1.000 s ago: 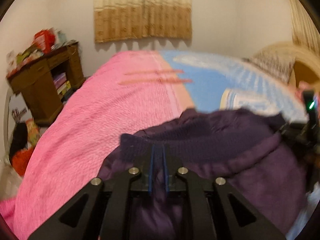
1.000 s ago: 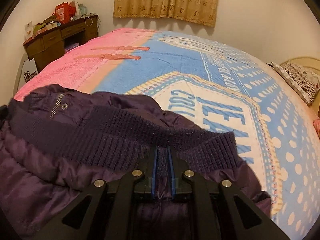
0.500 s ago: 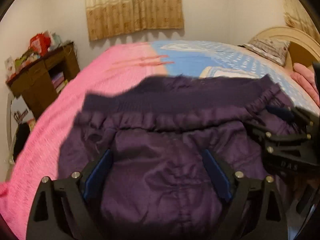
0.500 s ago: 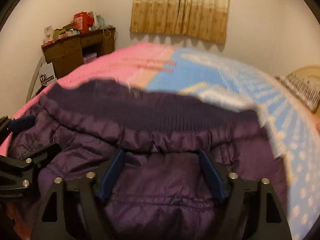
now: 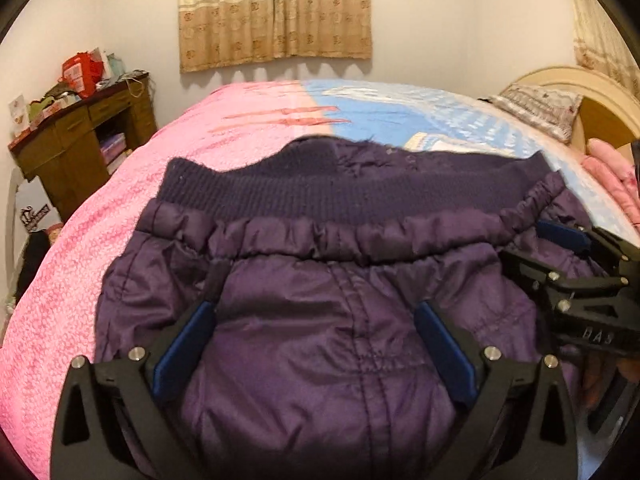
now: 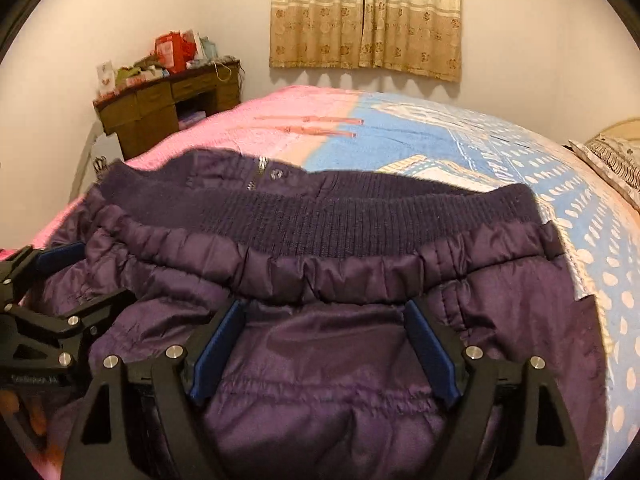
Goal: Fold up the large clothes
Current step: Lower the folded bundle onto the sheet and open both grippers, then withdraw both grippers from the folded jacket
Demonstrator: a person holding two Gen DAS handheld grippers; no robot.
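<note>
Bed (image 5: 132,216) with pink/blue blanket carries everything. Purple padded jacket (image 5: 328,320) lies at its near edge, doubled over, ribbed hem (image 6: 340,220) turned toward the far side with zipper (image 6: 260,172) showing past it. Judgement: one fold laid, further folds plus smoothing left. Left gripper (image 5: 316,344) hovers over jacket's left part, jaws wide apart, holding nothing. Right gripper (image 6: 324,352) over the right part, jaws likewise spread, empty. Both off the fabric's hem.
</note>
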